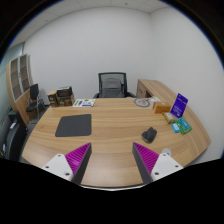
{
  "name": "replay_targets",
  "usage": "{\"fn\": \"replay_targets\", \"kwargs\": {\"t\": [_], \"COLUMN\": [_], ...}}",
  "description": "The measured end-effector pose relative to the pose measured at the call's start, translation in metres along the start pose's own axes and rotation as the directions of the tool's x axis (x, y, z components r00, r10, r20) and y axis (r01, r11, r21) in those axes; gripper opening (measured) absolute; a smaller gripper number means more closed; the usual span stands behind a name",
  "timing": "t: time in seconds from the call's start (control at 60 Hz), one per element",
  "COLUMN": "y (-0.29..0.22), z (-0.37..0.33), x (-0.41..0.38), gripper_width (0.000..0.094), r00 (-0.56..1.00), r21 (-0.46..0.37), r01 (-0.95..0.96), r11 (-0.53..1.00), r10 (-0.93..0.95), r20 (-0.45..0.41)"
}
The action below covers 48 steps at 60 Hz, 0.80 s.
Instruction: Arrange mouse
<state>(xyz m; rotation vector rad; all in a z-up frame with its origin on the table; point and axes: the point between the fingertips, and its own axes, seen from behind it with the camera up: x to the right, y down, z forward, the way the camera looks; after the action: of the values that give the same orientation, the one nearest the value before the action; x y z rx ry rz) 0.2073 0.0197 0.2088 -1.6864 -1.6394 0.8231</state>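
So I'm hovering the tool over the near edge of the bench, fingers spread wide and holding nothing. The mouse is sitting just ahead, slightly right of the right finger, well apart from the dark mousepad off to the left. I'm thinking: swing right, drop low, straddle its sides squarely. Beyond it, an office chair is facing me.

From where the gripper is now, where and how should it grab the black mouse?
Grip the mouse across its two long flanks, coming down from above. It lies flat on the wooden desk, low and narrow, with bare desk around it. It sits beyond the open gripper, right of the dark mouse pad.
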Motion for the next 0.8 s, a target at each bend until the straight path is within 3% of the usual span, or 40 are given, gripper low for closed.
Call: {"fn": "replay_targets", "kwargs": {"t": [0.533, 0.8], "y": [0.005, 0.03], "z": [0.012, 0.027], "x": [0.101, 0.162], "gripper_width": [0.0841, 0.084], "r00": [0.997, 0.995], "r21": [0.035, 0.005], "r01": [0.005, 0.006], "r11": [0.999, 1.0], "r10": [-0.003, -0.006], "r20": [-0.078, -0.104]}}
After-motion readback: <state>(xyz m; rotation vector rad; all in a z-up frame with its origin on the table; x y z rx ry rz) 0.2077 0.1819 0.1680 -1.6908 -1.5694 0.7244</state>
